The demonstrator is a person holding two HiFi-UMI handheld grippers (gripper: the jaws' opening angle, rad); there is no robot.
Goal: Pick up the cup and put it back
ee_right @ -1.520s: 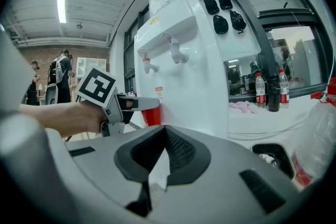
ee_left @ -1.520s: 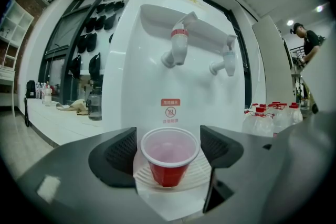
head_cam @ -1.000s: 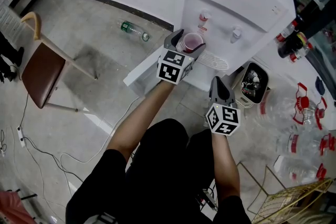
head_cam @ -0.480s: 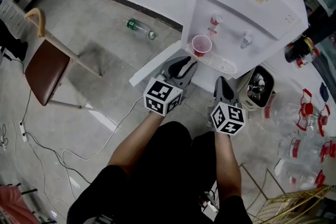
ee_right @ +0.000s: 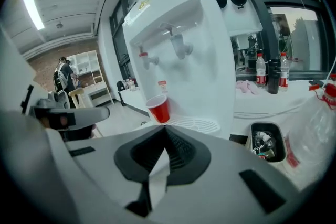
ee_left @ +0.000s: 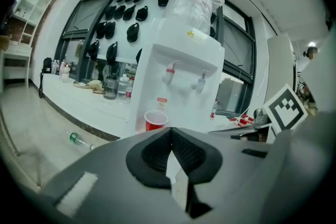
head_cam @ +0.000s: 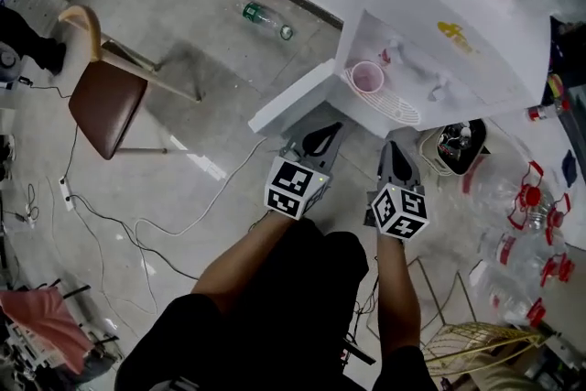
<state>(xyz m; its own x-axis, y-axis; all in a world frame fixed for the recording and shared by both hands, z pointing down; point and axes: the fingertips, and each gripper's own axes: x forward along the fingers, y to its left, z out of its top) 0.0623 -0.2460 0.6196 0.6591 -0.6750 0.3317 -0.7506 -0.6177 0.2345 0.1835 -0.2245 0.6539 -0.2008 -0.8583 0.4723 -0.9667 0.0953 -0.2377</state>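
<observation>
Red cup point(head_cam: 367, 77) stands upright on the drip tray point(head_cam: 403, 110) of the white water dispenser point(head_cam: 458, 32). Left gripper point(head_cam: 321, 132) and right gripper point(head_cam: 395, 149) sit short of it, both jaws together, nothing held.

You hold both forearms out, side by side. Left gripper point(head_cam: 320, 134): jaws together, empty, aimed 1 o'clock. Right gripper point(head_cam: 395, 151): jaws together, empty, aimed 12 o'clock.
</observation>
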